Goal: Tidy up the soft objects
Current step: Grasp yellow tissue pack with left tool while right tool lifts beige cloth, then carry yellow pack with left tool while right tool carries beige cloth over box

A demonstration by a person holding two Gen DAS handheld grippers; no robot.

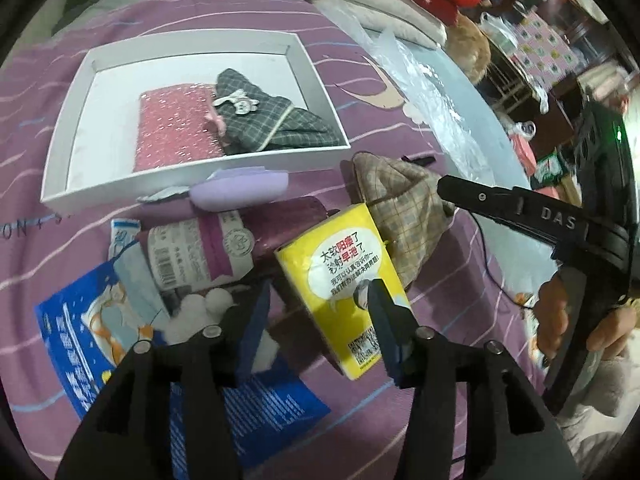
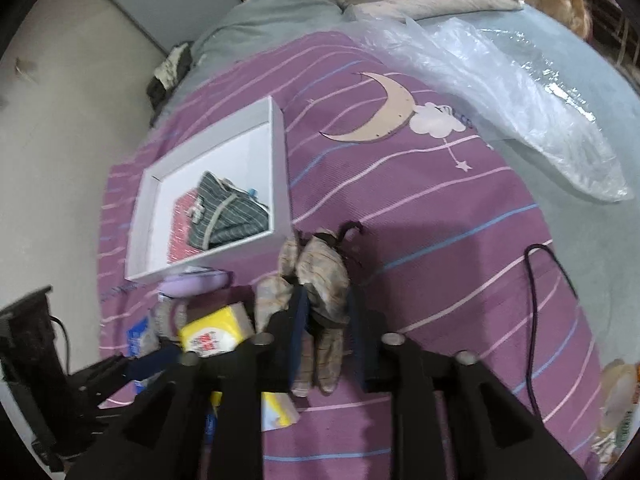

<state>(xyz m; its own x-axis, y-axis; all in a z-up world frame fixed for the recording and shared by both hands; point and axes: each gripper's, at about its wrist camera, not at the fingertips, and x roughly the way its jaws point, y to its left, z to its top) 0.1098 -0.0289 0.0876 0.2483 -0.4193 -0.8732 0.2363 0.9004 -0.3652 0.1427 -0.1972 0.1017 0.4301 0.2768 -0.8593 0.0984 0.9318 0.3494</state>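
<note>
While the shallow white cardboard box (image 1: 316, 92) on the purple striped bedspread (image 2: 440, 216) already holds a pink sequinned pad (image 1: 176, 132) and a grey plaid pouch (image 1: 276, 124), other soft items are seen just beside its near wall. The yellow tissue pack (image 1: 344, 280) is straddled by the left gripper (image 1: 316, 300), jaws apart and apparently unclamped, likely for pickup. The beige checked fabric pouch (image 2: 324, 276) is bracketed by the right gripper (image 2: 328, 312); whether it is pinched cannot be told.
</note>
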